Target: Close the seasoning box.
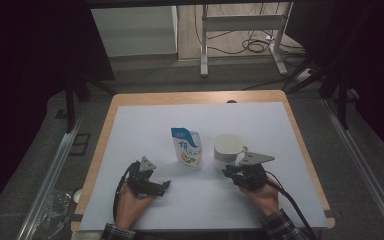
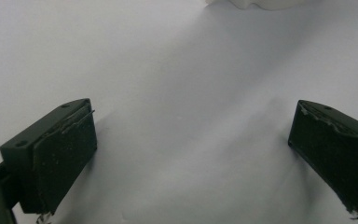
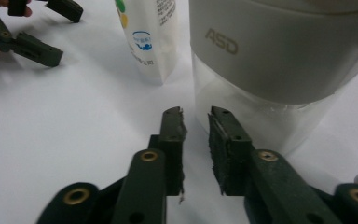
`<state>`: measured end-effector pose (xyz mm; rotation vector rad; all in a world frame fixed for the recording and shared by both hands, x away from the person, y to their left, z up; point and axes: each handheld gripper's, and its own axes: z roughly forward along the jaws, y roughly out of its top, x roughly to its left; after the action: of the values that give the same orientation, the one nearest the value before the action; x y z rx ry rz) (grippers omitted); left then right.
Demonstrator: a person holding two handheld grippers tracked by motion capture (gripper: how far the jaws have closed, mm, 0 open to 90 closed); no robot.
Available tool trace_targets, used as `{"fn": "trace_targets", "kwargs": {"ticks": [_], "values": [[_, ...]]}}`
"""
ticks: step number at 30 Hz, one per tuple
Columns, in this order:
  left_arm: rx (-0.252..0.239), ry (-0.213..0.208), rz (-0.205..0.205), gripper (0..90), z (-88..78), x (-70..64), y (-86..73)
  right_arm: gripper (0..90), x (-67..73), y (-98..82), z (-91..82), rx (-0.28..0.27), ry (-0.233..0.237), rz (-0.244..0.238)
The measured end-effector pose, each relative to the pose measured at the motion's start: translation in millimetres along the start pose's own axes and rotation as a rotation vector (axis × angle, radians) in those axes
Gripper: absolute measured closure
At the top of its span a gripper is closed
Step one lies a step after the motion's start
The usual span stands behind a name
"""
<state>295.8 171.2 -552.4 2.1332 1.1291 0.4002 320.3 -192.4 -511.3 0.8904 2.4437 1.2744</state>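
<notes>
A white and blue drink pouch (image 1: 186,147) stands upright in the middle of the white mat (image 1: 260,120). Just right of it is a white-lidded jug (image 1: 228,150) with a clear base. In the right gripper view the pouch (image 3: 151,37) and the jug (image 3: 279,51), marked ASD, stand close ahead. My right gripper (image 3: 196,114) points at the jug's base, its jaws a narrow gap apart with nothing between them; from above it (image 1: 228,173) sits just in front of the jug. My left gripper (image 2: 193,116) is wide open over bare mat, left of the pouch (image 1: 166,186).
The mat covers a wooden table (image 1: 145,98) whose edge shows at the back and left. A metal table frame (image 1: 240,35) and cables lie on the floor beyond. Dark surroundings flank both sides. The left gripper (image 3: 58,32) appears far left in the right gripper view.
</notes>
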Motion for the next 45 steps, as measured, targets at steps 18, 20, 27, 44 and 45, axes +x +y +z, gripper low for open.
{"fn": "trace_targets", "kwargs": {"ticks": [18,20,27,44,45], "values": [[-0.001,0.001,0.0,0.8,-0.1,-0.1,0.0,50.3,1.4,3.2,-23.4,0.012,-0.016,-0.013],[-0.001,0.001,0.0,0.8,-0.1,-0.1,-0.1,48.5,0.9,3.4,-26.1,0.012,-0.02,-0.011],[-0.004,0.001,-0.003,0.9,0.1,-0.4,-0.1,41.0,-0.8,2.2,-36.8,0.016,-0.059,-0.023],[-0.007,0.002,-0.004,0.9,0.2,-0.6,-0.2,24.2,-20.6,-27.0,-56.2,0.043,-0.173,0.001],[-0.007,0.002,-0.004,0.9,0.2,-0.6,-0.2,23.7,-22.1,-29.6,-56.4,0.044,-0.178,0.008]]}}
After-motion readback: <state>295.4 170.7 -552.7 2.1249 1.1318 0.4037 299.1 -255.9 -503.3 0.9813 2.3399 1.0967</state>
